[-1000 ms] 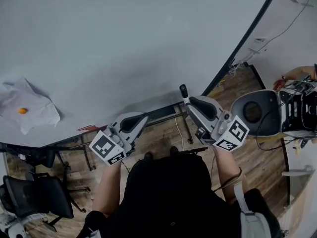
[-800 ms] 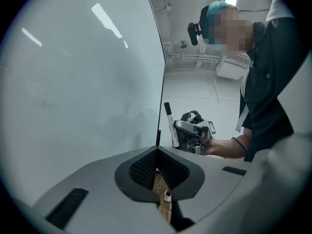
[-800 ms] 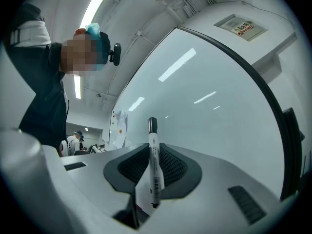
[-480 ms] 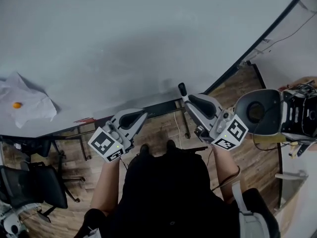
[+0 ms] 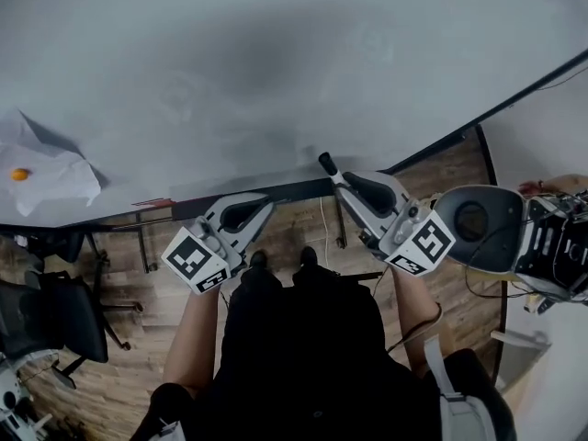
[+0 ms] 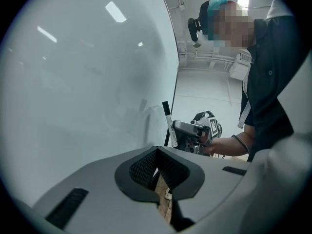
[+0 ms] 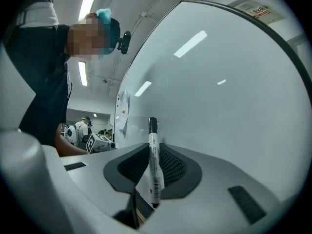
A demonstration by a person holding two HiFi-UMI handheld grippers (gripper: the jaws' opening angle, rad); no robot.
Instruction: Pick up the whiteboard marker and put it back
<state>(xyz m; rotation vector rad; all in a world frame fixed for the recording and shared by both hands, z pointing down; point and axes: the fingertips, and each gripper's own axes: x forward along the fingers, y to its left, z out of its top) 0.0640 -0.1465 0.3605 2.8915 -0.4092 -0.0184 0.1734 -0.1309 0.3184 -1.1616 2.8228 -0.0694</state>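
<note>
right tool (image 5: 340, 184) clamped mid-barrel on the whiteboard marker (image 7: 153, 155), likely light, stiff, slick, black end toward the whiteboard (image 5: 276, 72); left tool (image 6: 157, 154) closed, empty

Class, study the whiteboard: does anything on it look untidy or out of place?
Yes: a crumpled white sheet sits askew on the whiteboard, far left in the head view, with a small orange dot on it.
</note>
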